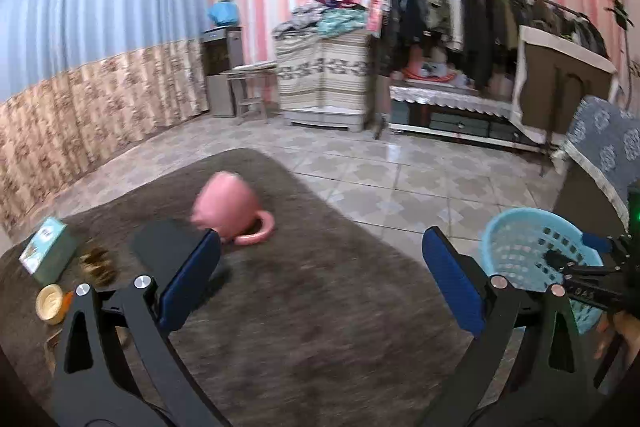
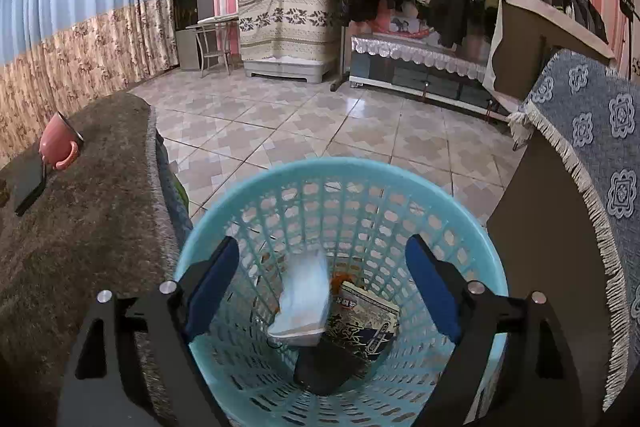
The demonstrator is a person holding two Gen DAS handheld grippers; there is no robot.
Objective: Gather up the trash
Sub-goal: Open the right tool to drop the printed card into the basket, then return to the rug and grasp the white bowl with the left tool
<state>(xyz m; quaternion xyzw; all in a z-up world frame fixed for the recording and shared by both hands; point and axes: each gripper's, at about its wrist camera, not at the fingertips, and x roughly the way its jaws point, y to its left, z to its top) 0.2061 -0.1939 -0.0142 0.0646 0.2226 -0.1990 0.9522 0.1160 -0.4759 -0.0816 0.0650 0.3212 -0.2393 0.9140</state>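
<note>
A light blue mesh waste basket (image 2: 340, 179) stands on the floor beside the brown-carpeted table (image 2: 80, 227). My right gripper (image 2: 322, 287) is open over its mouth. A white tissue-like piece (image 2: 304, 303) is inside, blurred, above a printed packet (image 2: 364, 319) and a dark item (image 2: 324, 367). My left gripper (image 1: 320, 279) is open and empty above the carpet (image 1: 300, 307). The basket also shows in the left wrist view (image 1: 520, 239), with the right gripper (image 1: 580, 267) over it.
On the carpet lie an overturned pink mug (image 1: 232, 207), a black flat device (image 1: 160, 247), a green box (image 1: 48, 251), a small round tin (image 1: 50, 303) and a brown crumpled item (image 1: 96, 263). A blue-covered cabinet (image 2: 580, 187) stands right of the basket.
</note>
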